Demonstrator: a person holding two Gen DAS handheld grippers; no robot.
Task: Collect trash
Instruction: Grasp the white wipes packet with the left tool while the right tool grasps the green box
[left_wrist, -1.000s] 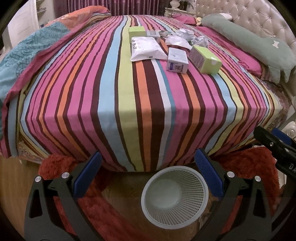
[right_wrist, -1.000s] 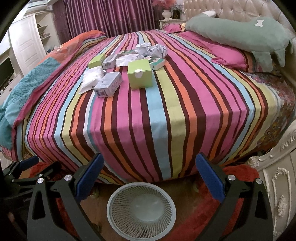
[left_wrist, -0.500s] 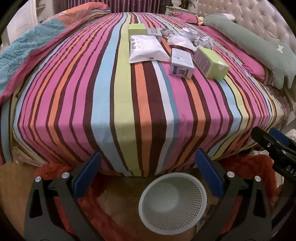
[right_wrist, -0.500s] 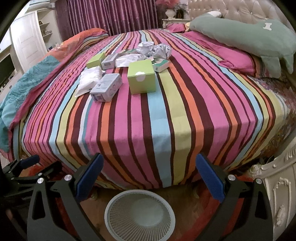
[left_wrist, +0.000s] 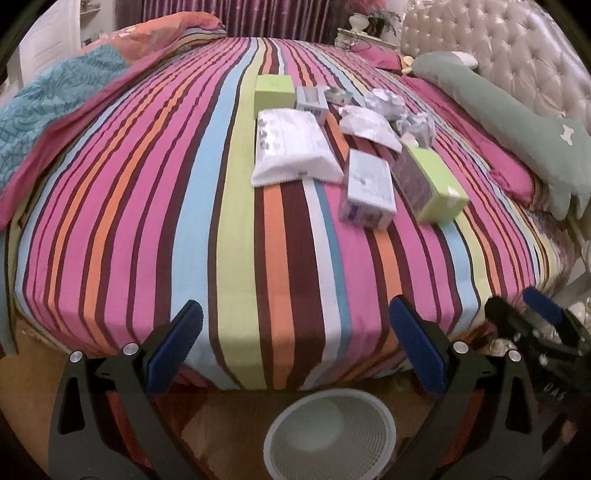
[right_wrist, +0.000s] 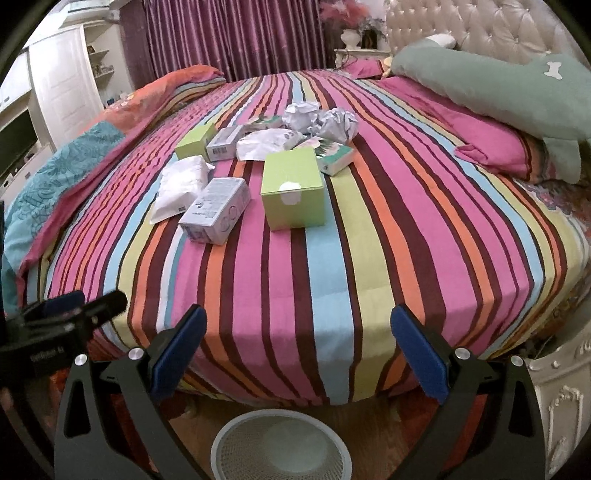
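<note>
Both grippers are now nearer the bed (left_wrist: 236, 221); left gripper (left_wrist: 295, 343) and right gripper (right_wrist: 295, 347) are spread, holding nothing; trash (right_wrist: 291, 190) lies on the bed; basket (right_wrist: 229, 439) stands on the floor below.

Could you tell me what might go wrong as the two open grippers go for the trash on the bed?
The trash lies packed: closing on the near green box could nudge the grey carton beside it. The white mesh bin sits on the floor below the bed's edge, so a drop released early may miss.
</note>
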